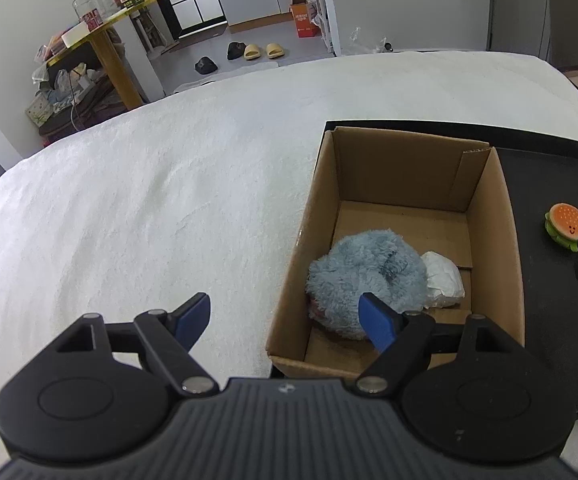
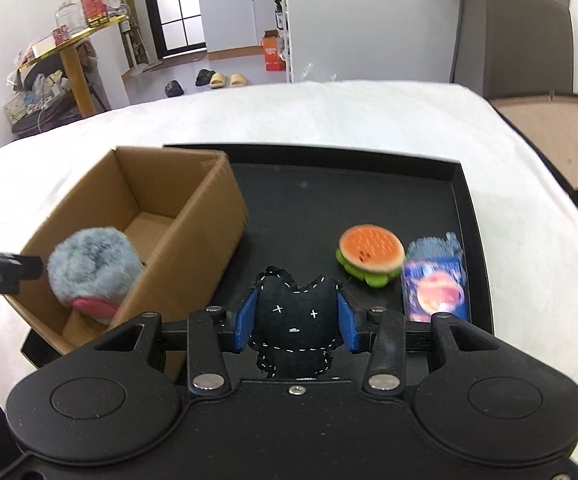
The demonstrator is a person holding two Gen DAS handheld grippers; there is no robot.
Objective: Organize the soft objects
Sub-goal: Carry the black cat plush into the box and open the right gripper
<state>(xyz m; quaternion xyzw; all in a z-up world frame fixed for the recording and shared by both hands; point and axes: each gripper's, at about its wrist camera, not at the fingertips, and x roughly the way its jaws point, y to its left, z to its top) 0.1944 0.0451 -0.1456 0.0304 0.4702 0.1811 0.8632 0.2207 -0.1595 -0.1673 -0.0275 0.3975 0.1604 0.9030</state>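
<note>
My right gripper is shut on a black stitched plush, held above the black tray. On the tray lie a burger plush and a blue soft packet, both to the right of the held plush. A cardboard box stands on the tray's left part, with a fluffy grey-blue plush and a white bundle inside. My left gripper is open and holds nothing. It straddles the box's near left wall, its right finger in front of the fluffy plush.
A white fuzzy cover spreads under the tray and far to the left. A shallow brown-lined lid lies off the right edge. Beyond the far edge are a cluttered yellow table and slippers on the floor.
</note>
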